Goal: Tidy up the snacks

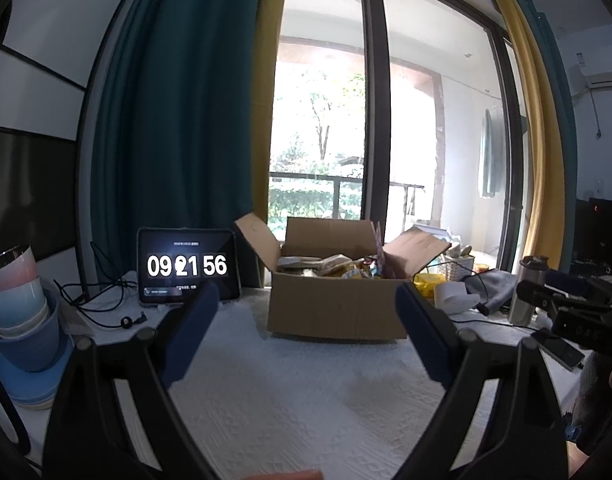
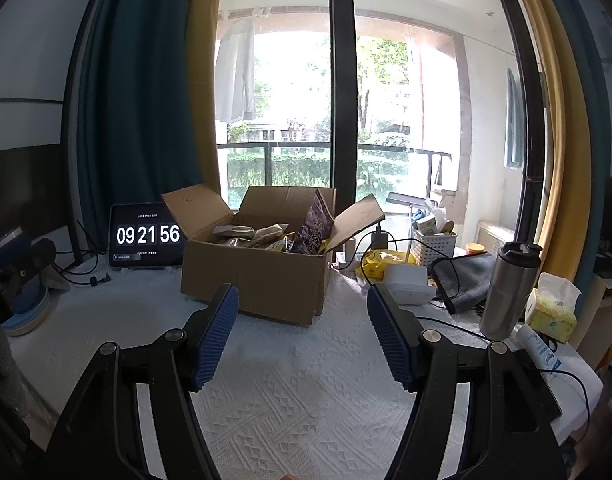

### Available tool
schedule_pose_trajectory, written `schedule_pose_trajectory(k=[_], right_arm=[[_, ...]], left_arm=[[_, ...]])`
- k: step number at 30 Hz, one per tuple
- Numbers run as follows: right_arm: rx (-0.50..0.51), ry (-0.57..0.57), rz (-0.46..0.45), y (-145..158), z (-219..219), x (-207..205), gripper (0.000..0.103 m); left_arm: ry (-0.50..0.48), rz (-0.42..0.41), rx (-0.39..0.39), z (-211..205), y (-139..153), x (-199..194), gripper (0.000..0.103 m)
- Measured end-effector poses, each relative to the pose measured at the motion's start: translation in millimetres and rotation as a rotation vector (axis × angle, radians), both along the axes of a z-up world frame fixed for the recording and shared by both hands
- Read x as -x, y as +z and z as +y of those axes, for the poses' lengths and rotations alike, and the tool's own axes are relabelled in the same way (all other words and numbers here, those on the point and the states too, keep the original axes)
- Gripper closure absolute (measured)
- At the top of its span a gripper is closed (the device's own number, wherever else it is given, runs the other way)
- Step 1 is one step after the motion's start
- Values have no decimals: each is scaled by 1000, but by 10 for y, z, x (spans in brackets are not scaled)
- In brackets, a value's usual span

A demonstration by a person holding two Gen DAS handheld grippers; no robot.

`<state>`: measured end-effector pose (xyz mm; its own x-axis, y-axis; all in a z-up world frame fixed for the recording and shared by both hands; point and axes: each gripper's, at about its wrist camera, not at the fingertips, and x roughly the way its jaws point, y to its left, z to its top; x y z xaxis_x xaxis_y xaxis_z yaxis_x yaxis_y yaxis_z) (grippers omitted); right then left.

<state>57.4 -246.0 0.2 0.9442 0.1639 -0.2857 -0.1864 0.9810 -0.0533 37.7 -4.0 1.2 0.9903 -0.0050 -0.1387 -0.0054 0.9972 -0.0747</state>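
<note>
Both grippers, left gripper (image 1: 306,312) and right gripper (image 2: 302,320), hovering empty with fingers spread wide; snack packets (image 2: 266,236) heaped in open cardboard box (image 2: 258,280) on white surface (image 2: 286,392); likely light, crinkly, slippery, crushable; best pinched at a sealed edge

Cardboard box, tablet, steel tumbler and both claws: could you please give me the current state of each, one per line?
Cardboard box: flaps open, upright, snack packets inside.
Purple snack bag: standing on end in the box, poking above its rim.
Tablet: switched on, propped up, showing 09 21 56.
Steel tumbler: upright, lid on.
Tissue pack: opened, a tissue sticking out.
Left claw: open, empty.
Right claw: open, empty.
</note>
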Motion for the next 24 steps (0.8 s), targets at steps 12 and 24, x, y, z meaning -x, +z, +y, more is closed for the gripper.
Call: schedule_pose_trajectory(k=[12,24], right_arm=[[1,-1,2,-3,12,7,33],[0,0,2,-2,29,26,33]], left_arm=[[0,0,1,-13,2,8,12],[0,-4,1,2,5,19,12]])
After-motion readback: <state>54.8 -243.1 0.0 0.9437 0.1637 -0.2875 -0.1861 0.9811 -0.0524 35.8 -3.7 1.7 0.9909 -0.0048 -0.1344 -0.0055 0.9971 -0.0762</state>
